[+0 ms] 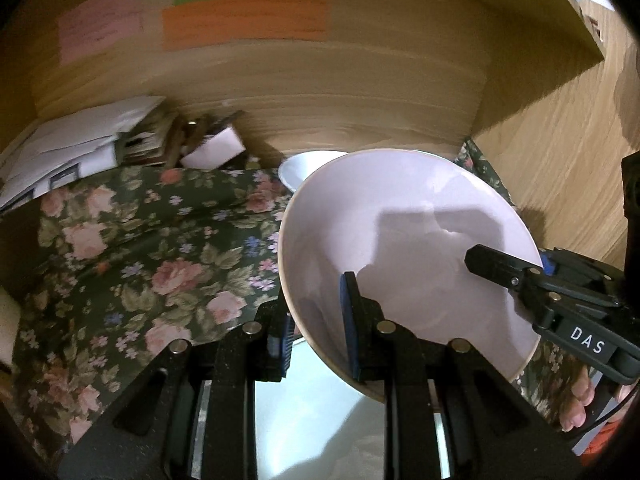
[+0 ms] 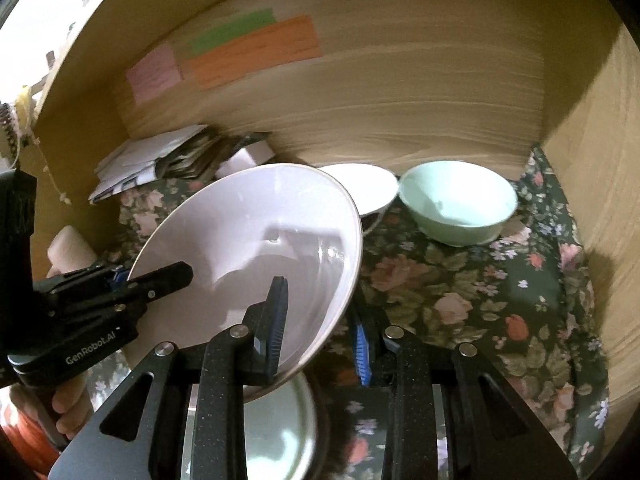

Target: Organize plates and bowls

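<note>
A pale pink bowl (image 1: 404, 248) is held in the air, tilted, above the floral cloth. My left gripper (image 1: 316, 332) is shut on its left rim, one finger inside and one outside. My right gripper (image 2: 320, 332) is shut on its right rim (image 2: 256, 240) in the same way. Each gripper shows in the other's view: the right one (image 1: 532, 276) and the left one (image 2: 132, 284). Behind stand a white bowl (image 2: 368, 188) and a mint green bowl (image 2: 456, 204). A plate (image 2: 280, 432) lies below the pink bowl.
This is a wooden shelf compartment with a back wall (image 2: 400, 92) and a right wall (image 2: 600, 200). A floral cloth (image 1: 140, 260) covers the floor. Papers and boxes (image 1: 92, 148) are piled at the back left. Coloured paper notes (image 1: 244, 20) hang on the back wall.
</note>
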Available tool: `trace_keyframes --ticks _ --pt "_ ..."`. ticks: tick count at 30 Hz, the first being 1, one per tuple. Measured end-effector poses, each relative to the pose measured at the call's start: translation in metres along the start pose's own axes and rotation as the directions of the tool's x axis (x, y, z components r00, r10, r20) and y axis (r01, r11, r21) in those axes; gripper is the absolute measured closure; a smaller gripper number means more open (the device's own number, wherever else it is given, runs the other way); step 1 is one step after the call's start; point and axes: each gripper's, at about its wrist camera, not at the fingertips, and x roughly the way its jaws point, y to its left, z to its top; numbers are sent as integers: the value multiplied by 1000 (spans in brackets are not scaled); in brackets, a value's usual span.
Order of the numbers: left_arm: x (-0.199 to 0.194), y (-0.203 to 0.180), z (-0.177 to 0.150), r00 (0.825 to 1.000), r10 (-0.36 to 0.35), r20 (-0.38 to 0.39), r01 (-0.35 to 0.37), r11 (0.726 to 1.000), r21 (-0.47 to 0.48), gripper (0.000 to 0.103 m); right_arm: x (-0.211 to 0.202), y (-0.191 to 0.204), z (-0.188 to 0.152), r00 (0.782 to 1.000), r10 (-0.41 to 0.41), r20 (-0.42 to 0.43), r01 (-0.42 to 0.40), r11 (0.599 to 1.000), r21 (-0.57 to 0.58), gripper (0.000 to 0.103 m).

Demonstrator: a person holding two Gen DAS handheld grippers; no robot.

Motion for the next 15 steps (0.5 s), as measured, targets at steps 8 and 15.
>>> trace_keyframes --ticks 8,15 --pt "-24 30 -17 998 52 27 -51 998 -39 82 9 34 -3 999 53 -13 -53 998 -44 77" --pt "-42 62 -36 995 91 35 -87 991 -97 82 20 67 -8 995 96 -40 -99 990 -100 77"
